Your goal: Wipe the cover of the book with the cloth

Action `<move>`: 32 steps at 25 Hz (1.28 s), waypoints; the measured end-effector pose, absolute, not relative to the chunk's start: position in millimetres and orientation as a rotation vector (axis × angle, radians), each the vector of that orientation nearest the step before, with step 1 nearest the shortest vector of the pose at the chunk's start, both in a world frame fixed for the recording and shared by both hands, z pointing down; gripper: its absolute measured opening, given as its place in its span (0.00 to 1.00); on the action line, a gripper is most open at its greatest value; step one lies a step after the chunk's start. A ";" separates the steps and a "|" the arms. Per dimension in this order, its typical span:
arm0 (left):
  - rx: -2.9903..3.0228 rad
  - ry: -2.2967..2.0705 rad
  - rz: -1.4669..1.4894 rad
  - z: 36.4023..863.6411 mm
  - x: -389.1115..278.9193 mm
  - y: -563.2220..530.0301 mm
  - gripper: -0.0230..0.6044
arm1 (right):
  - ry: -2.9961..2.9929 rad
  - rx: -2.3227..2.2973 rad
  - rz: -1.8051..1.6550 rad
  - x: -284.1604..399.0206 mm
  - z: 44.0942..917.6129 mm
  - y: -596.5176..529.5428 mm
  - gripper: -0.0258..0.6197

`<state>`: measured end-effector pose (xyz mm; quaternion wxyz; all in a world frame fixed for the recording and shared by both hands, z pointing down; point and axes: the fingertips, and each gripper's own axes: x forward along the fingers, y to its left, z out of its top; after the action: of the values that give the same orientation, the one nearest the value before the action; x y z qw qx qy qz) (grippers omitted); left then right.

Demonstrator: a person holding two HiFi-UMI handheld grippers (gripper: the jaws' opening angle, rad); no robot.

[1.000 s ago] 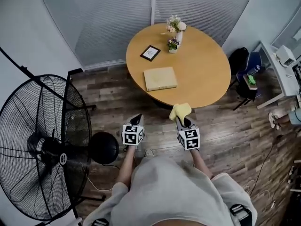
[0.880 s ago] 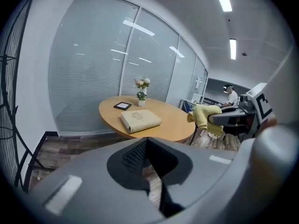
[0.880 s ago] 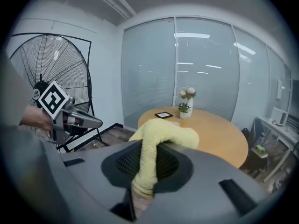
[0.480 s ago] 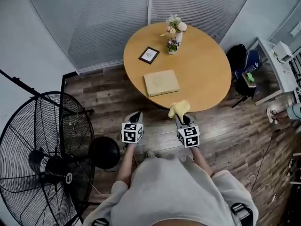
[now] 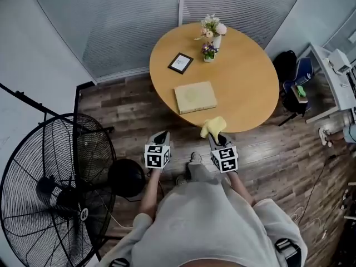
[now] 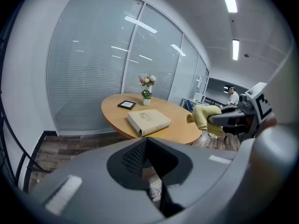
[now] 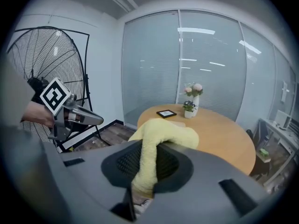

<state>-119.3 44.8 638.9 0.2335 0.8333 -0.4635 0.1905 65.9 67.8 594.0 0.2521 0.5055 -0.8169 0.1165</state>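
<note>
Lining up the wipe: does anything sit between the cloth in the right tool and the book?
No. In the head view, only bare table lies between the cloth and the book.

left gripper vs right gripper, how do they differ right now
The right gripper is shut on the yellow cloth; the left gripper is shut on nothing. The right gripper, with its cloth, is at the table's near edge; the left gripper is over the floor, off to the table's side. Both point toward the table and are short of the book.
</note>
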 end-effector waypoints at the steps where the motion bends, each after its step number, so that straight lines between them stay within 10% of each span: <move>1: 2.283 -1.275 0.527 639.9 -119.5 43.4 0.05 | -2.227 1.371 0.315 65.8 595.0 64.8 0.13; 32: 2.044 -1.500 0.593 639.5 -113.8 -97.7 0.05 | -2.406 0.980 0.407 45.9 620.9 -97.7 0.13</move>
<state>-113.8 -97.7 639.5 0.2656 0.7569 -0.5553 0.2197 45.9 -97.7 620.9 0.2531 0.3605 -0.8852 0.1496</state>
